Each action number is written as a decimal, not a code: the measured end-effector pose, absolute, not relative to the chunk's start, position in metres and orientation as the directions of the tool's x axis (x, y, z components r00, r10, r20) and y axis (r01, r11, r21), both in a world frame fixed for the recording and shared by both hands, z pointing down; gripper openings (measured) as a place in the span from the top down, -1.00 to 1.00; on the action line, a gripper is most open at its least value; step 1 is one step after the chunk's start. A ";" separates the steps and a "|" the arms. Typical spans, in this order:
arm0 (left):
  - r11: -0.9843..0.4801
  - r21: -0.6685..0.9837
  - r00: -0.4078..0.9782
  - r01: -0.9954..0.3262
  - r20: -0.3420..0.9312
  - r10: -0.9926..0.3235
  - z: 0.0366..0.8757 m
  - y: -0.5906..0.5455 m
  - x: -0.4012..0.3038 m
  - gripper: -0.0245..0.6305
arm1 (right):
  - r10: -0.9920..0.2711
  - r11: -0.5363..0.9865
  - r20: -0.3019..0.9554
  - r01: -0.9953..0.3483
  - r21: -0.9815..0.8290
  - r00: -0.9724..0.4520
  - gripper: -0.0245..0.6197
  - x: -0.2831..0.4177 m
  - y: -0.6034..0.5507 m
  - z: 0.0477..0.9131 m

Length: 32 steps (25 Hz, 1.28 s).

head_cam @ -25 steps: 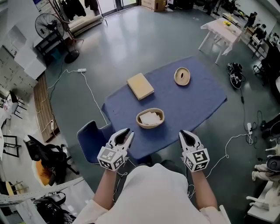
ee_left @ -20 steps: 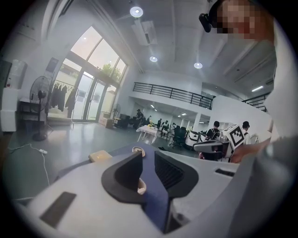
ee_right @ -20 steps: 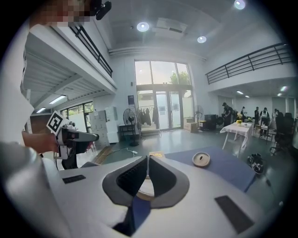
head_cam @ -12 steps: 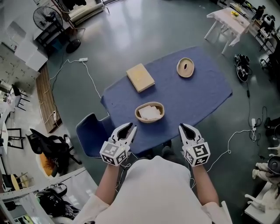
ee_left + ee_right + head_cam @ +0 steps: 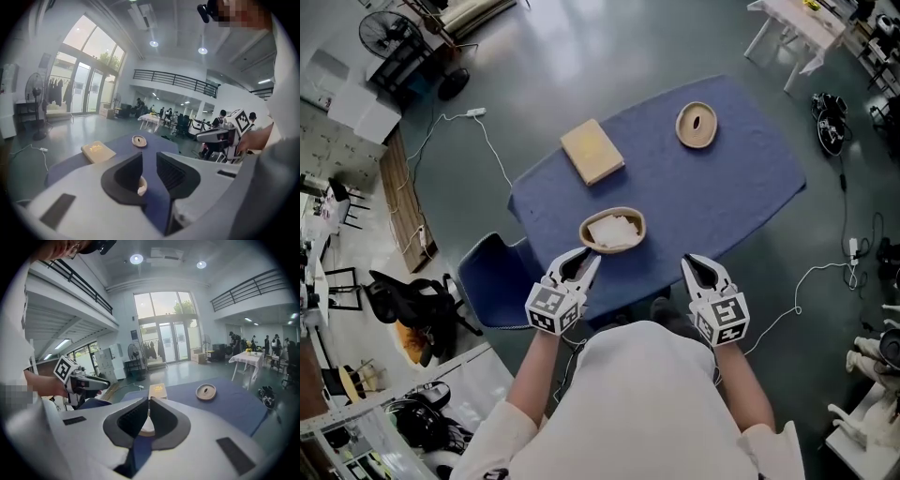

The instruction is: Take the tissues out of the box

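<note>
An oval wooden holder (image 5: 612, 230) with white tissues in it stands near the front edge of the blue-clothed table (image 5: 741, 187). My left gripper (image 5: 586, 259) hovers just in front and left of the holder. Its jaws are opening, with a clear gap and nothing between them. In the left gripper view the holder (image 5: 140, 186) shows through the left gripper (image 5: 149, 157). My right gripper (image 5: 692, 263) hangs over the table's front edge, to the right of the holder. In the right gripper view the right gripper (image 5: 149, 402) has its jaws almost together and empty, with the holder (image 5: 146, 430) beyond them.
A flat wooden box (image 5: 592, 152) lies at the back left of the table and a round slotted wooden lid (image 5: 697, 125) at the back right. A blue chair (image 5: 495, 286) stands by the table's left corner. Cables run over the floor on both sides.
Both grippers have come closer to the table's front edge. The left one has moved toward the holder and its jaws look a little wider. The head view has shifted.
</note>
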State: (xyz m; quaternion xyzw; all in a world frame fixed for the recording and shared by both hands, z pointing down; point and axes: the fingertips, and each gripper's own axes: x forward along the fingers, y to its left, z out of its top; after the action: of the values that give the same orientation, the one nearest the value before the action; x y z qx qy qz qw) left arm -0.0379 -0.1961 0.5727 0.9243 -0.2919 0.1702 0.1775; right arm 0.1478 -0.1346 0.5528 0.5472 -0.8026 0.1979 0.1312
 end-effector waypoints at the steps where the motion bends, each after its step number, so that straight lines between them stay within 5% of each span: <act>1: -0.772 0.221 0.768 -0.595 0.438 -0.467 0.583 -0.198 -0.032 0.62 | -0.824 0.322 0.431 -0.930 -0.179 -0.368 0.81 0.150 -0.136 0.556; 24: -0.899 0.078 0.522 -0.432 0.834 -0.178 0.820 -0.230 0.013 0.47 | -0.735 0.352 0.525 -0.903 -0.247 -0.430 0.81 0.166 -0.185 0.625; 32: -0.929 -0.043 0.416 -0.368 0.886 -0.206 0.856 -0.239 0.008 0.38 | -0.701 0.344 0.546 -0.888 -0.305 -0.459 0.81 0.161 -0.196 0.650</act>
State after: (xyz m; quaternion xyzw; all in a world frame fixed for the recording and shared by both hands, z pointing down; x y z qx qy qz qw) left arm 0.0075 -0.2391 0.8560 0.8377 -0.1712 0.5126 0.0789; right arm 0.1615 -0.1958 0.6496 0.4944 -0.8036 0.2891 0.1617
